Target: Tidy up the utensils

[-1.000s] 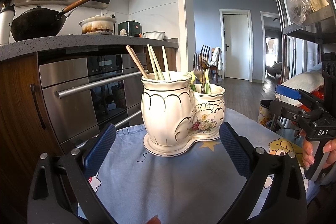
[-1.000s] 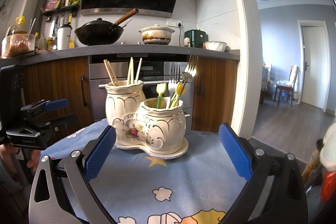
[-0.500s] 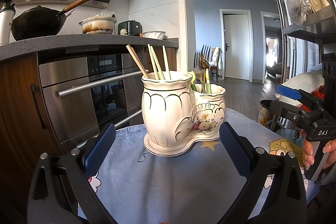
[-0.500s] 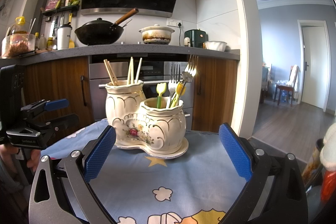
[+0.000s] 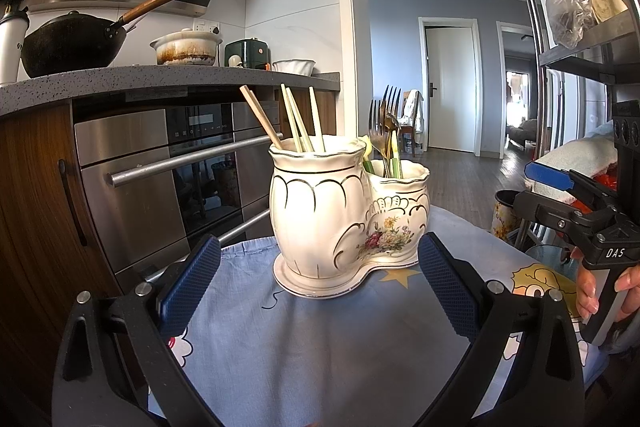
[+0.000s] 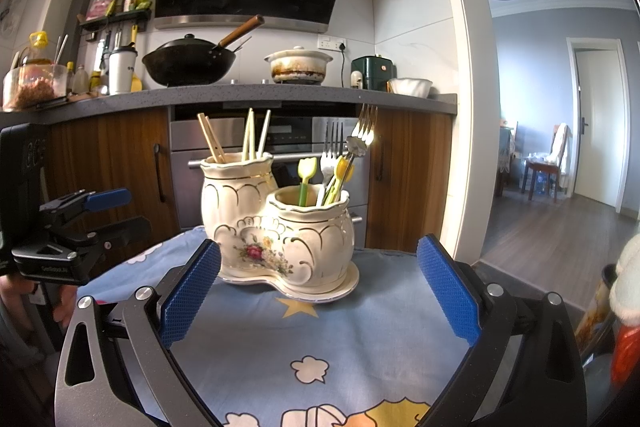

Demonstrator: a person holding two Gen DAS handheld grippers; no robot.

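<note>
Ceramic double holder [image 5: 348,211] upright on blue patterned cloth [image 5: 320,347] over bench, centred ahead of both hand-held grippers. Chopsticks [image 6: 232,141] in taller pot; forks [image 6: 356,143] and pastel-handled utensils [image 6: 306,177] in shorter pot. Left hand-held gripper [image 5: 319,287] spread wide, empty, pads either side of holder, apart from it. Right hand-held gripper [image 6: 318,289] likewise wide, empty. Wok [image 6: 188,61] on counter behind.
</note>
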